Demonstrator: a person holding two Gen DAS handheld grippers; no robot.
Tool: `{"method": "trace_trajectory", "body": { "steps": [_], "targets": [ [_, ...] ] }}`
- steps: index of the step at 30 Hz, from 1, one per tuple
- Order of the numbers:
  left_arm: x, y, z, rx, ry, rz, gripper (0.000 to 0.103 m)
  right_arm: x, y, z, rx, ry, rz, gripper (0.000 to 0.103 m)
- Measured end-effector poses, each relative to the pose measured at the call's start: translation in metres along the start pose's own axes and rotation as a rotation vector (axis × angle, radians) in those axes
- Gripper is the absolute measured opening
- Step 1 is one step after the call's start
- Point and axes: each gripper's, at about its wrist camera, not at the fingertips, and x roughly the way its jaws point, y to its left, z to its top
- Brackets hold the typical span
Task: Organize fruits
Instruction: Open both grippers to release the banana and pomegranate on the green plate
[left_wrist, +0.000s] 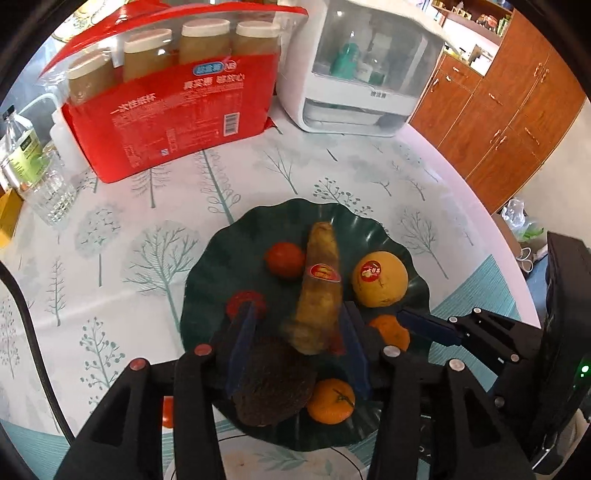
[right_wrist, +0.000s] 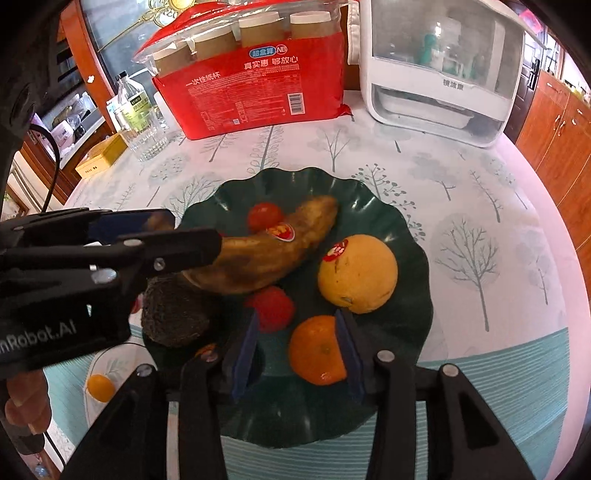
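Note:
A dark green wavy plate (left_wrist: 221, 266) (right_wrist: 406, 332) holds a browned banana (left_wrist: 319, 291) (right_wrist: 273, 254), a yellow orange with a sticker (left_wrist: 380, 278) (right_wrist: 358, 273), a tomato (left_wrist: 284, 258) (right_wrist: 264, 216), a red fruit (left_wrist: 245, 301) (right_wrist: 271, 308), two tangerines (left_wrist: 330, 400) (right_wrist: 316, 349) and a dark avocado (left_wrist: 275, 382) (right_wrist: 177, 314). My left gripper (left_wrist: 299, 328) is open above the banana's near end and the avocado. My right gripper (right_wrist: 295, 336) is open, the tangerine against its right finger; it also shows in the left wrist view (left_wrist: 428, 325).
A red pack of paper cups (left_wrist: 170, 96) (right_wrist: 255, 70) and a white appliance (left_wrist: 362, 66) (right_wrist: 439, 70) stand at the back. A glass (left_wrist: 51, 192) (right_wrist: 147, 138) and a bottle (right_wrist: 131, 99) stand at the left. A small orange fruit (right_wrist: 99, 387) lies on a white dish by the table's near edge.

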Motion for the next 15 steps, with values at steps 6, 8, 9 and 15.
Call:
{"method": "trace_trajectory", "body": {
  "steps": [6, 8, 9, 15],
  "targets": [
    [-0.021, 0.007, -0.004, -0.020, -0.026, 0.013, 0.053, -0.009, 0.005, -0.004, 0.017, -0.001, 0.013, 0.043],
    [-0.027, 0.009, -0.007, -0.018, -0.031, 0.025, 0.053, -0.013, 0.007, -0.006, 0.021, -0.003, 0.016, 0.043],
    [-0.031, 0.010, -0.009, -0.019, -0.036, 0.033, 0.053, -0.015, 0.007, -0.007, 0.021, -0.004, 0.015, 0.043],
    [-0.056, 0.021, -0.021, -0.029, -0.055, 0.052, 0.053, -0.033, 0.016, -0.010, 0.025, -0.021, 0.018, 0.043]
  ]
}}
